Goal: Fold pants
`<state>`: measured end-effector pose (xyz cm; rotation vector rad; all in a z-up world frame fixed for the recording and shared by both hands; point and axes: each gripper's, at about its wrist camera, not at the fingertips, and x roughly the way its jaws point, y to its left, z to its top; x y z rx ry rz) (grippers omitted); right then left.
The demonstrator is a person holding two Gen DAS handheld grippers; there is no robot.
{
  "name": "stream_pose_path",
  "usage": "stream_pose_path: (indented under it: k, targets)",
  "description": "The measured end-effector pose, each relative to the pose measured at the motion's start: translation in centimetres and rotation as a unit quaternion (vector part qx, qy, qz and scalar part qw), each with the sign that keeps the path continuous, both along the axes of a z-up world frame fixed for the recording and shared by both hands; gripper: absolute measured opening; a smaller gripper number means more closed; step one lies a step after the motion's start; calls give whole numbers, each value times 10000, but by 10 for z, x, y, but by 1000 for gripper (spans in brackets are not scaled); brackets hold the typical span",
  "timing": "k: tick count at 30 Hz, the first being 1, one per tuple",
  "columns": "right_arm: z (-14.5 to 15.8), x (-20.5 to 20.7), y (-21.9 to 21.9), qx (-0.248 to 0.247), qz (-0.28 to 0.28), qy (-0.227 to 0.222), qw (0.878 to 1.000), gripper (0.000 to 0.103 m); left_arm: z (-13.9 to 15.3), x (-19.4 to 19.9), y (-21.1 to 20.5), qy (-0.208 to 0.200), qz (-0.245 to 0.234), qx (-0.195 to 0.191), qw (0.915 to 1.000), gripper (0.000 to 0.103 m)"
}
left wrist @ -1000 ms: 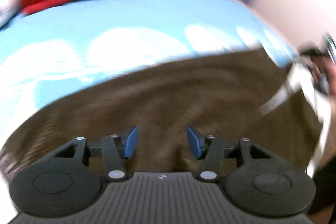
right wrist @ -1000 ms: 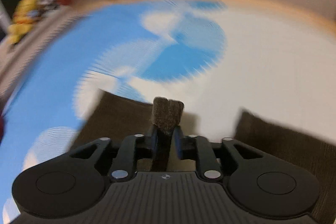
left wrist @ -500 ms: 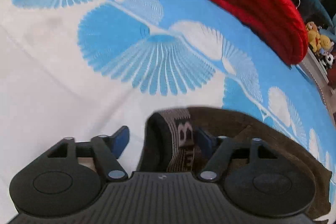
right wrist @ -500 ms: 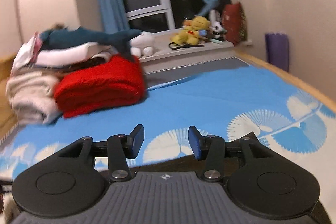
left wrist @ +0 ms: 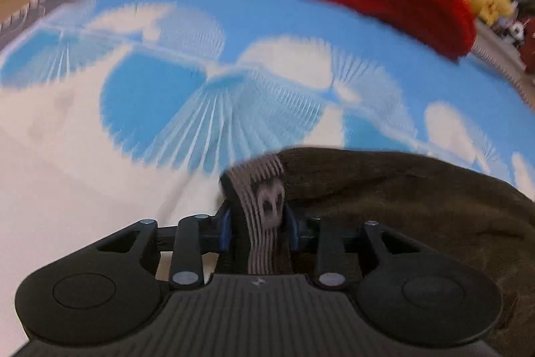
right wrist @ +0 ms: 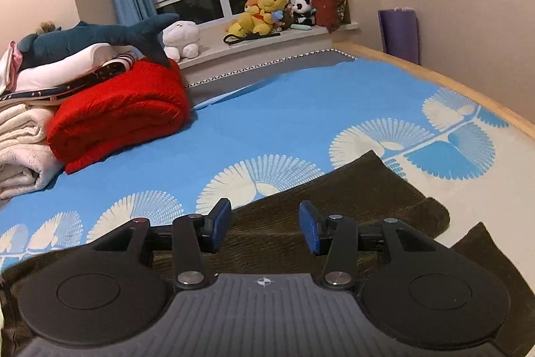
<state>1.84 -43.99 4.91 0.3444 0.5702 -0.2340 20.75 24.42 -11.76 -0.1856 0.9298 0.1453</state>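
Pants [left wrist: 401, 206] lay on the bed [right wrist: 267, 129]; left gripper [left wrist: 257, 228] clamped their waistband [left wrist: 264, 206], right gripper [right wrist: 264, 228] hovered spread apart.

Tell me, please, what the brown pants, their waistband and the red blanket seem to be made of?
The pants look like soft brown corduroy or velour: matte, finely ribbed nap. The waistband, clamped in the left gripper, looks like ribbed grey elastic knit with woven lettering, though it is blurred. The red blanket looks like plush fleece or knit: fuzzy and thickly folded.
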Motion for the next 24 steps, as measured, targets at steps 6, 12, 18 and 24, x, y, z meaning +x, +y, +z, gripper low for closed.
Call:
stream_pose_path:
  k: [6, 12, 18, 24]
  targets:
    - [-1, -6, 12, -241, 399, 84, 9989, 48, 39, -26, -13, 202, -511, 268, 9981, 80]
    - [10, -21, 15, -131, 529, -26, 9985, 48, 2, -70, -28, 1359, -1475, 300, 9792, 80]
    - [16, -44, 15, -29, 549, -100, 9984, 48, -18, -91, -32, 1492, -1359, 409, 9786, 25]
    - [17, -57, 8, -129, 479, -48, 9988, 48, -3, -111, -64, 2112, -1816, 1422, 9498, 43]
